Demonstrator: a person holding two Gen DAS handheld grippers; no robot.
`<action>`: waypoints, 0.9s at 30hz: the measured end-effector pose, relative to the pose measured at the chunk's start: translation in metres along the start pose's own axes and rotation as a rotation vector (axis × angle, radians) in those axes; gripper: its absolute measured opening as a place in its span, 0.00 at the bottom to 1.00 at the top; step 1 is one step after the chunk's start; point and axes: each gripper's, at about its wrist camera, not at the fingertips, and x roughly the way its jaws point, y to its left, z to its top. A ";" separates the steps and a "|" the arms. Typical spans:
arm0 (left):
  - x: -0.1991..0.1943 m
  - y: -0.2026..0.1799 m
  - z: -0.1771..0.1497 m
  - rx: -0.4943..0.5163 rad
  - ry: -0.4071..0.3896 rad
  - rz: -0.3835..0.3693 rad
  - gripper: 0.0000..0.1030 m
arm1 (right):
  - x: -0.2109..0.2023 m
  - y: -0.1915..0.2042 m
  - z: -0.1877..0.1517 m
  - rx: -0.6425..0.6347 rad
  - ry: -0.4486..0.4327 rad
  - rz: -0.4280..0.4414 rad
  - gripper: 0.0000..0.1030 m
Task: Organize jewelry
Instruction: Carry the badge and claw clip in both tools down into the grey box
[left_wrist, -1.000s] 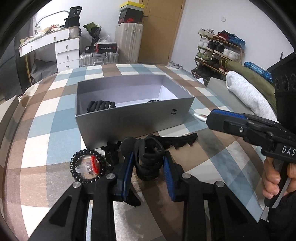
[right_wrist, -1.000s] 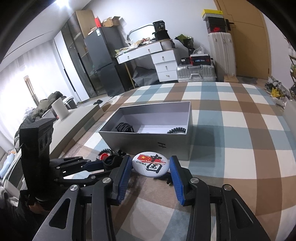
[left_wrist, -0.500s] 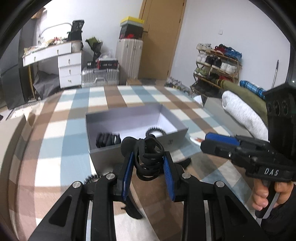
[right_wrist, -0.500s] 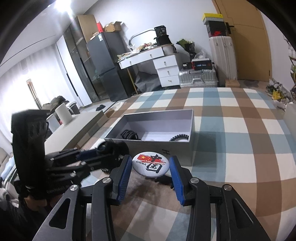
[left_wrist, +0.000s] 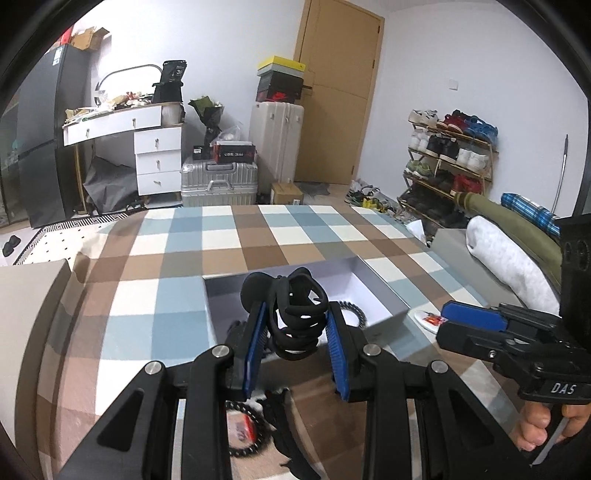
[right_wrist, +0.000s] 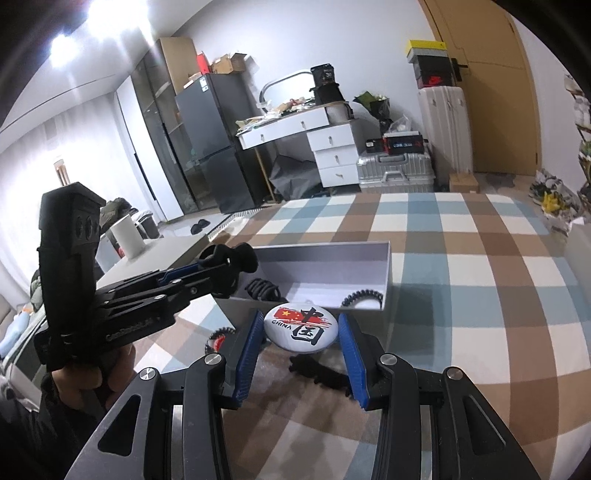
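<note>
Left tool (left_wrist: 295, 325) with hair tie (left_wrist: 297, 317) above box (left_wrist: 391, 299)

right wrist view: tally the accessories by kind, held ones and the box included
bead bracelets: 2, one in the box, one on the cloth
black hair pieces: 3, in the left fingers, in the box, on the cloth
round badge: 1, between the right fingers
small red item inside the cloth bracelet: 1
total: 7

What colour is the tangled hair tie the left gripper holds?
Black: the tangled elastic hair tie shows best in the left wrist view.
</note>
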 end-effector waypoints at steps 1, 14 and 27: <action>0.000 0.002 0.001 -0.003 -0.002 0.002 0.25 | 0.000 0.001 0.002 -0.002 -0.004 -0.001 0.40; 0.031 0.015 0.009 -0.031 0.001 0.028 0.25 | 0.029 -0.002 0.025 0.028 -0.041 -0.015 0.40; 0.032 0.011 0.004 -0.017 0.028 0.025 0.25 | 0.049 -0.013 0.029 0.077 -0.009 -0.021 0.40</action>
